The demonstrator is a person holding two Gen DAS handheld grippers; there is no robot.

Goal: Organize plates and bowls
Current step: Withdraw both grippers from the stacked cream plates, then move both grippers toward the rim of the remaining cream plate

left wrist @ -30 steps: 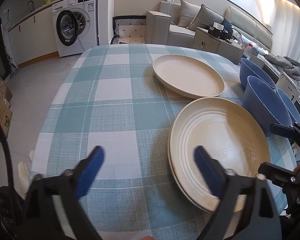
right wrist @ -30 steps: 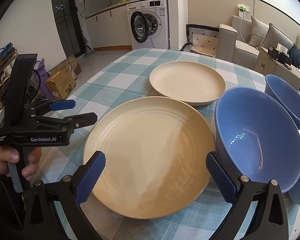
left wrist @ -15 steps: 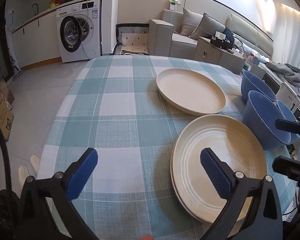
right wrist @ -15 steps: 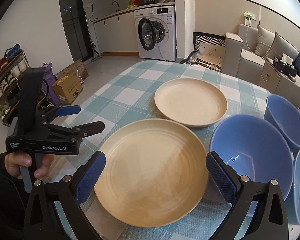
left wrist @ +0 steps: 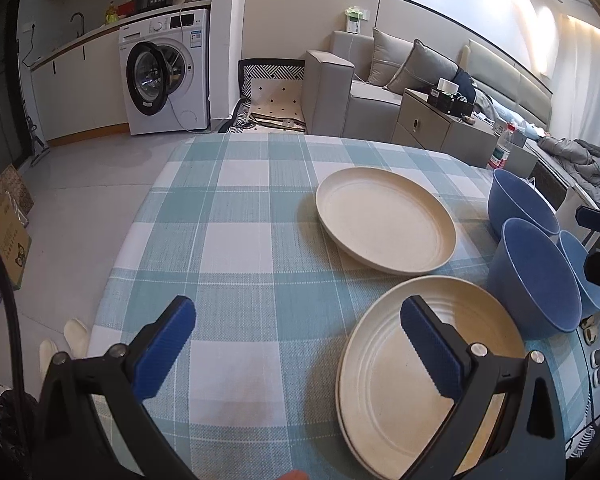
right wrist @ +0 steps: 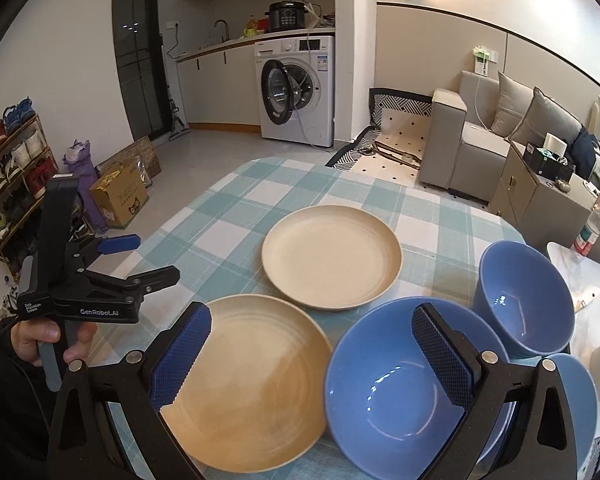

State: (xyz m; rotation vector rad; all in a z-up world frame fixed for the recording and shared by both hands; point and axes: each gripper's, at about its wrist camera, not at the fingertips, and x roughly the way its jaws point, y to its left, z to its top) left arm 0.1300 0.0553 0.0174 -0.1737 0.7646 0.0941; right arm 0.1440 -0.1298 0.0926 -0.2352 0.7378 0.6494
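Both grippers hang over the checked surface (left wrist: 236, 240) with jaws spread wide, holding nothing. Below the left gripper (left wrist: 300, 354), toward its right jaw, sits the stacked cream plate (left wrist: 416, 392); a single plate (left wrist: 384, 224) lies beyond. The right gripper (right wrist: 316, 360) straddles the stacked plate and the near blue bowl (right wrist: 384, 396).

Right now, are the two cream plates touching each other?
Apart. The right wrist view shows a strip of checked cloth between the far plate and the near plate; in the left wrist view their rims nearly meet.
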